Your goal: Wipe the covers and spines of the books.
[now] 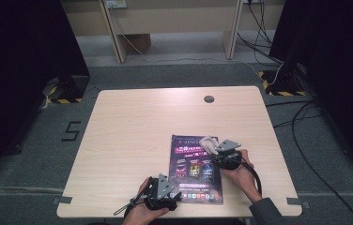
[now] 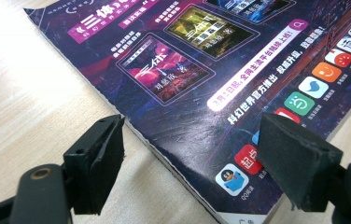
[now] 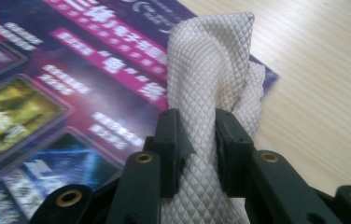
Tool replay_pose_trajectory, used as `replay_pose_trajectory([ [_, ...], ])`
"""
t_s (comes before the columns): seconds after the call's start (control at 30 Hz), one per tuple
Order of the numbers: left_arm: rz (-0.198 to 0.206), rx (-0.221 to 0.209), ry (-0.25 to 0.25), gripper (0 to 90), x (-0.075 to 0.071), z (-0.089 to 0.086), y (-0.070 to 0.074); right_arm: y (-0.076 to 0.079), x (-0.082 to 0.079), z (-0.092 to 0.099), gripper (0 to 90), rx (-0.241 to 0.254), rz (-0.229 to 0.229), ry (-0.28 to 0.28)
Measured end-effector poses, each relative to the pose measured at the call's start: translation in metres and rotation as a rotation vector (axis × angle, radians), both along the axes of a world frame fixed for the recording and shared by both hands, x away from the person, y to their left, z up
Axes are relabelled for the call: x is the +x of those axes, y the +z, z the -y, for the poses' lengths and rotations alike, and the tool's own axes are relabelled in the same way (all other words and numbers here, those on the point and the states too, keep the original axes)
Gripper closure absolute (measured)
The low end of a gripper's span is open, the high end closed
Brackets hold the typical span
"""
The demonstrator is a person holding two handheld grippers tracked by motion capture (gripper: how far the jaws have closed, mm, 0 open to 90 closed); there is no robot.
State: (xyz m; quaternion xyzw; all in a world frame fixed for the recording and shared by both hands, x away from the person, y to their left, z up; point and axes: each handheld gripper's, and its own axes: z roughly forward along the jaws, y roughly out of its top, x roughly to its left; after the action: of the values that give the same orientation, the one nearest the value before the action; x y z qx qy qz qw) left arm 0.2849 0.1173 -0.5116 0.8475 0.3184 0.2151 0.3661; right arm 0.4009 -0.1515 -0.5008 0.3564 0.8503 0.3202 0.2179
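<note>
Currently the right gripper [image 3: 197, 135] has its jaws clamped narrow on a bunched white cloth [image 3: 213, 79]. The right gripper view gives the detail: diamond-quilted weave, fabric squeezed between both pads and standing up above them, over the far right corner of the magazine [image 3: 71, 84]. From the high view the same cloth [image 1: 208, 143] is just a pale lump at that corner of the cover, with the right gripper [image 1: 219, 153] right behind it.

The left gripper [image 2: 192, 154] has its jaws wide, nothing between the pads. The left gripper view shows what the high view cannot: they straddle the near left corner of the magazine [image 2: 201, 88], left pad over bare wood beside the page edge, right pad above the row of app icons along the near edge. Whether either pad touches the cover, cannot tell. In the high view the left gripper [image 1: 173, 196] sits at the table's near edge.

The magazine [image 1: 194, 176] lies flat, closed, right of centre and close to the near edge of the table [image 1: 132, 126]. The left half and the whole far half of the table are bare wood; a cable hole [image 1: 209, 99] sits near the far edge. A narrow strip of wood remains between the magazine and the right edge, taken up by the right hand.
</note>
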Motion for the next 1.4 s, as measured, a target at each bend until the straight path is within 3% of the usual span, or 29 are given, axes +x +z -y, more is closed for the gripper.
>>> replay_pose_trajectory([
  [0.17, 0.0, -0.003, 0.003, 22.2, 0.0, 0.0, 0.0, -0.001, -0.015, -0.027, 72.9, 0.017, -0.007, 0.102],
  [0.3, -0.004, -0.005, 0.003, 22.1, 0.0, 0.0, 0.0, -0.001, -0.031, -0.053, 73.1, 0.003, -0.001, 0.187],
  [0.57, 0.002, 0.003, 0.0, 22.3, 0.0, 0.0, 0.0, -0.002, -0.049, -0.077, 72.6, 0.038, -0.027, 0.277],
  [0.73, 0.004, 0.003, 0.0, 22.4, 0.0, 0.0, 0.0, -0.002, -0.045, -0.075, 73.5, 0.049, -0.043, 0.277],
  [0.9, 0.0, 0.013, -0.003, 22.3, -0.001, 0.001, 0.001, -0.002, -0.037, -0.065, 73.2, 0.025, -0.017, 0.234],
  [1.03, -0.041, 0.013, -0.007, 22.4, 0.0, -0.001, 0.004, -0.002, -0.033, -0.058, 73.1, 0.024, -0.008, 0.211],
  [1.13, -0.076, 0.004, -0.005, 22.1, 0.0, -0.005, 0.005, -0.002, -0.038, -0.061, 72.8, 0.018, -0.016, 0.225],
  [1.4, -0.073, -0.003, -0.005, 21.8, -0.009, -0.009, 0.011, -0.003, -0.064, -0.087, 72.8, 0.032, -0.026, 0.325],
])
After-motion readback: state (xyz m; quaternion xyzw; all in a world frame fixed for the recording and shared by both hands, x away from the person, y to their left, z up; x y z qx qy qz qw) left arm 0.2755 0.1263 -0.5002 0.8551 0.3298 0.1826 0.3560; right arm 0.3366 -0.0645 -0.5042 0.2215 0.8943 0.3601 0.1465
